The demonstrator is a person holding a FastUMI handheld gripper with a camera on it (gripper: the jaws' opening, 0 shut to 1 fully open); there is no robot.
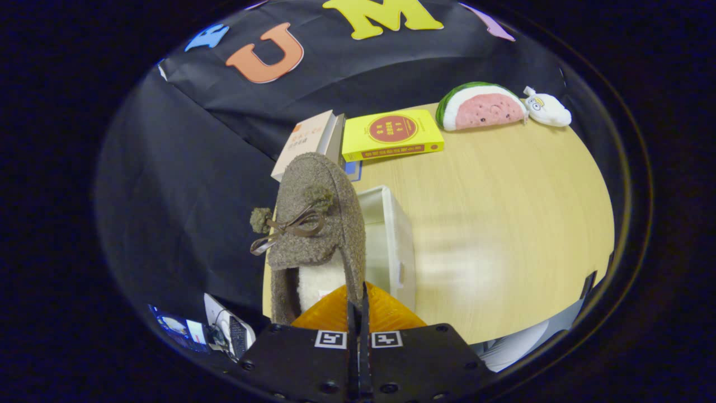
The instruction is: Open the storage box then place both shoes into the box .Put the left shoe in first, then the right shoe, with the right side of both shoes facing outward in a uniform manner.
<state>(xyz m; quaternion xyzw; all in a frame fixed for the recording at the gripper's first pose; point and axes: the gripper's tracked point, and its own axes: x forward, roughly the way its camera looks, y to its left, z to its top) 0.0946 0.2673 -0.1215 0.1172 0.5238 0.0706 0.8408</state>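
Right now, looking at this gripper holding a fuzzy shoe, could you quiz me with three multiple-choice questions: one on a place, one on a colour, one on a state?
1. Where is the open white storage box?
A. beside the held shoe, beyond the fingers
B. on the yellow book
C. under the plush

2. What colour is the flat book by the watermelon-slice plush?
A. blue
B. yellow
C. green

3. How is the gripper?
A. wide open
B. resting on the table
C. shut on the shoe

Answers: 1 A, the box stands right of the brown fuzzy shoe with a bow; 2 B, its cover is yellow; 3 C, both fingers pinch the shoe's heel edge.
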